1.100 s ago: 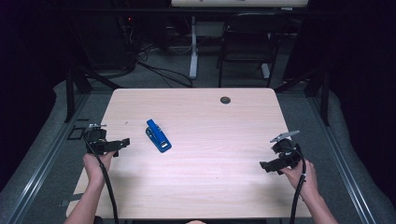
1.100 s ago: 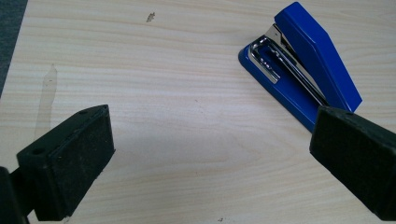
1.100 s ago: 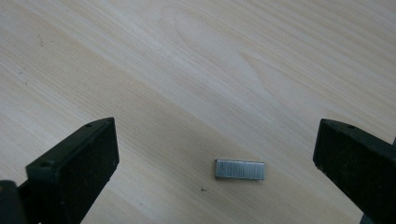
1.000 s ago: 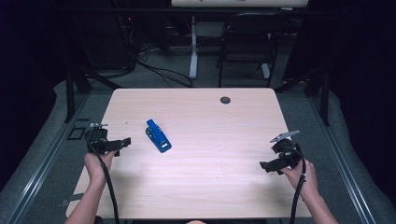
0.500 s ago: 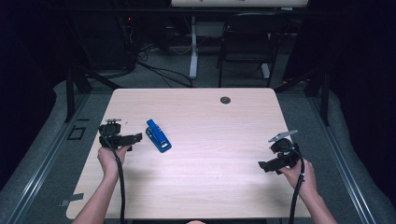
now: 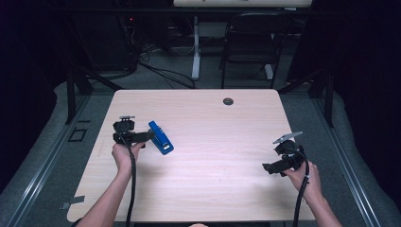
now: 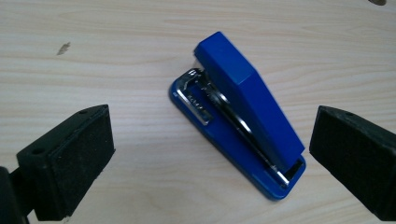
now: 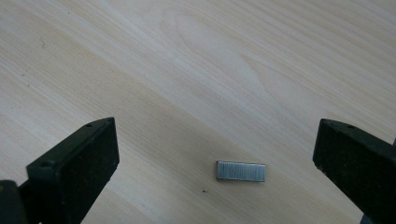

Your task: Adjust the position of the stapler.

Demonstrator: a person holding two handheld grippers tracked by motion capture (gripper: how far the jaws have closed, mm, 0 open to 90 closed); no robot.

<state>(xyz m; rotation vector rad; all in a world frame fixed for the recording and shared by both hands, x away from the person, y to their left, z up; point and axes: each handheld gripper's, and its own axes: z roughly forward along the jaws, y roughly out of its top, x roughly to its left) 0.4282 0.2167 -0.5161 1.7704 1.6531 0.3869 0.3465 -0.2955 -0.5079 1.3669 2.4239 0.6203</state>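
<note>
From the high view, a pale wooden tabletop (image 6: 213, 161) stands in a dim room with grey floor, a black chair (image 6: 248, 42) and loose cables behind it, and dark curtains at both sides. A small round black grommet (image 6: 228, 101) sits near the far edge. The blue stapler (image 6: 161, 137) lies on the left half of the tabletop, set at a slant. The left gripper (image 6: 150, 135) is held just beside it, pointing at its near end – whether it touches cannot be told from here. The right gripper (image 6: 267, 168) hovers over the right part of the tabletop, well apart from the stapler.

In the left gripper view, the stapler (image 7: 240, 112) lies flat on the wood grain, its blue top arm raised a little at the front so the metal magazine shows. The left gripper (image 7: 210, 154) is spread wide, one black padded jaw on each side of the stapler, neither touching it – nothing grasped.

In the right gripper view, a short silver strip of staples (image 8: 241, 171) lies on the bare wood. The right gripper (image 8: 215, 163) is likewise released and wide, the strip lying between its jaws, clear of both.
</note>
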